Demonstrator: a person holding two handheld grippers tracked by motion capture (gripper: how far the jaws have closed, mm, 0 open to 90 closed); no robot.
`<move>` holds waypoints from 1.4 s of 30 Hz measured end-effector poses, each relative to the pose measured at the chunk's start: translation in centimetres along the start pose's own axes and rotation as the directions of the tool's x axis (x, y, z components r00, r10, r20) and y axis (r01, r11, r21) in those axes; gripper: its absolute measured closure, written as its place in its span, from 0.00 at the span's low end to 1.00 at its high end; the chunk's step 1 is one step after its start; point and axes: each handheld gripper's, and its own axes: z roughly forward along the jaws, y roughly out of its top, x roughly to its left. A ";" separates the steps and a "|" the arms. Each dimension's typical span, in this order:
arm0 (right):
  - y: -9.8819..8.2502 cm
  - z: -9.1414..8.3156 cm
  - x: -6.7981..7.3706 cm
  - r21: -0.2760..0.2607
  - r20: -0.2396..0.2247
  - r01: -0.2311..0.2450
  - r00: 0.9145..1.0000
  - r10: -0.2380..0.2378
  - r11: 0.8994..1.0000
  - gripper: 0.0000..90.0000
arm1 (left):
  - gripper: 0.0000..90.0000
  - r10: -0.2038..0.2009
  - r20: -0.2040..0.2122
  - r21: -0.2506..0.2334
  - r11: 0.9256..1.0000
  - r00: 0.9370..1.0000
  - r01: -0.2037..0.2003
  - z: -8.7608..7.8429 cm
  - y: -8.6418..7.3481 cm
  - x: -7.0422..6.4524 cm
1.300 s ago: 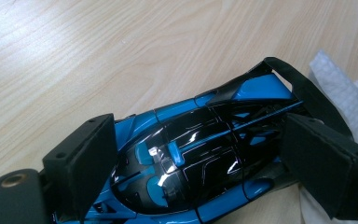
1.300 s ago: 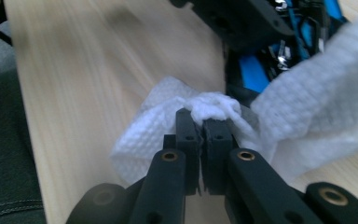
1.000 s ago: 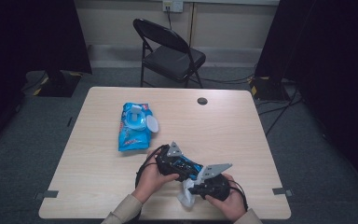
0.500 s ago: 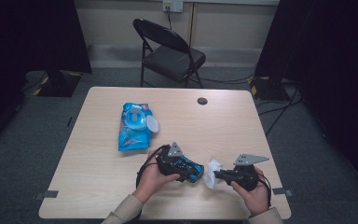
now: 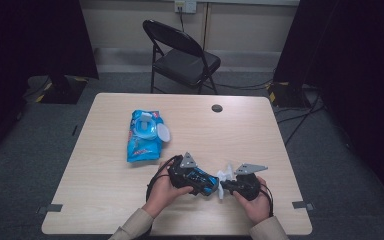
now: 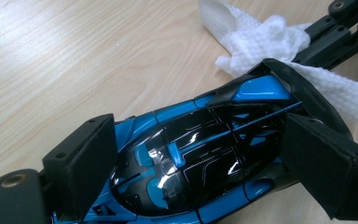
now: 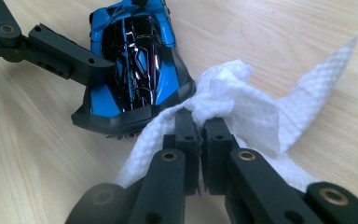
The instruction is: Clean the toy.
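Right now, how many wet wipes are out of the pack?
1. One white wipe is pinched in the right gripper, pressed against the blue toy car. More may sit hidden inside the open blue wipes pack.

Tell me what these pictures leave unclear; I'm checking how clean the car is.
- Car underside and wheels: hidden, body faces up in both gripper views.
- Car's rear edge: covered by the wipe.
- Pack print: too small in the high view.

Folding chair [image 5: 182,57] behind wooden table [image 5: 105,200]; grey carpet [image 5: 30,150]; dark curtains [image 5: 30,35].
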 end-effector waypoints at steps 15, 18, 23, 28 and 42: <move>-0.3 0.5 0.4 0.033 -0.034 0.040 0.999 -0.039 0.999 0.97 | 0.11 0.000 -0.003 0.006 1.000 1.000 0.000 0.1 0.1 -0.1; -0.4 0.4 0.6 0.039 -0.043 0.051 0.998 -0.049 0.998 0.97 | 0.11 -0.001 -0.003 0.004 1.000 1.000 0.001 0.1 0.1 -0.1; -0.6 0.1 1.0 0.055 -0.060 0.070 0.996 -0.067 0.996 0.97 | 0.11 -0.001 -0.003 0.005 1.000 1.000 0.001 0.1 0.1 -0.1; -0.8 -0.1 1.4 0.059 -0.077 0.082 0.994 -0.078 0.995 0.97 | 0.11 -0.002 -0.004 -0.003 1.000 1.000 0.002 0.1 0.0 -0.1; -0.8 -0.1 2.4 0.081 -0.103 0.118 0.989 -0.110 0.990 0.97 | 0.11 0.000 -0.006 -0.003 1.000 1.000 0.000 0.1 0.0 -0.2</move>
